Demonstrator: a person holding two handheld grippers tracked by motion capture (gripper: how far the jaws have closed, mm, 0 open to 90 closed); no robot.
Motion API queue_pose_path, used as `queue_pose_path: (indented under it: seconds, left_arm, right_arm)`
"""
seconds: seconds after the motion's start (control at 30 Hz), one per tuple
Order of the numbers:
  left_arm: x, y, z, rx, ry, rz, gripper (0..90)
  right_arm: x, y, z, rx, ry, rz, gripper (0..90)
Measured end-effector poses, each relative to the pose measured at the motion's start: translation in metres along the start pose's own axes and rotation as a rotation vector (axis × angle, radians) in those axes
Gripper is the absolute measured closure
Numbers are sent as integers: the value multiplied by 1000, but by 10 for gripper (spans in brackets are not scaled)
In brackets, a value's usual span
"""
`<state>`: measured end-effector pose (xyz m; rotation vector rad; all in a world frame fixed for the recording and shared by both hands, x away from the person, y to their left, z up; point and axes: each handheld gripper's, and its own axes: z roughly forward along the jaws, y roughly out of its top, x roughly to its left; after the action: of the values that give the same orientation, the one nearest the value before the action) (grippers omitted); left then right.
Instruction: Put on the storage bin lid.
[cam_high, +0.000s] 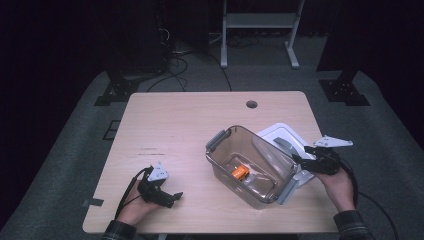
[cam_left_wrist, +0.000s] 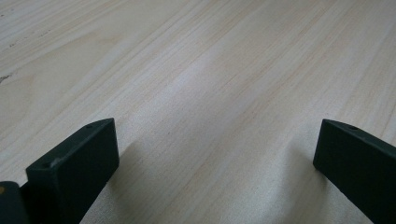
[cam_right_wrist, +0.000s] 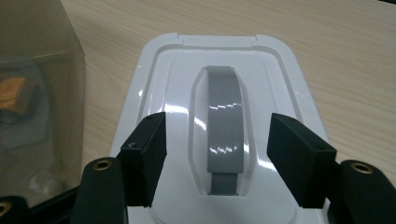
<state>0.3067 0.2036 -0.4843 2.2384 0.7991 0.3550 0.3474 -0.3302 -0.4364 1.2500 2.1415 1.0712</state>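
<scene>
Gripper (cam_right_wrist: 217, 154) astride grey handle (cam_right_wrist: 226, 135), white lid (cam_right_wrist: 289, 93)

White lid (cam_right_wrist: 159, 74), grey handle (cam_right_wrist: 225, 130), smoky container (cam_high: 250, 165), seemingly orange item (cam_high: 240, 172)

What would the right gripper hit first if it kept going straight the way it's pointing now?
Most likely the grey handle on the white lid. The right gripper is open, one finger on each side of that handle, not touching it. Depth is hard to judge, so it might meet the lid's recessed surface instead.
</scene>
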Motion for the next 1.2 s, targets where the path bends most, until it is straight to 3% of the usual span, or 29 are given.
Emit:
queue_pose_path:
  seconds: [0.87,1.2]
  left_arm:
    - [0,0,0,1,0,0,0]
    - [0,0,0,2,0,-1,0]
  right_arm:
    - [-13,8,45,72,15,16,480]
    - [-13,4,52,97,20,5,602]
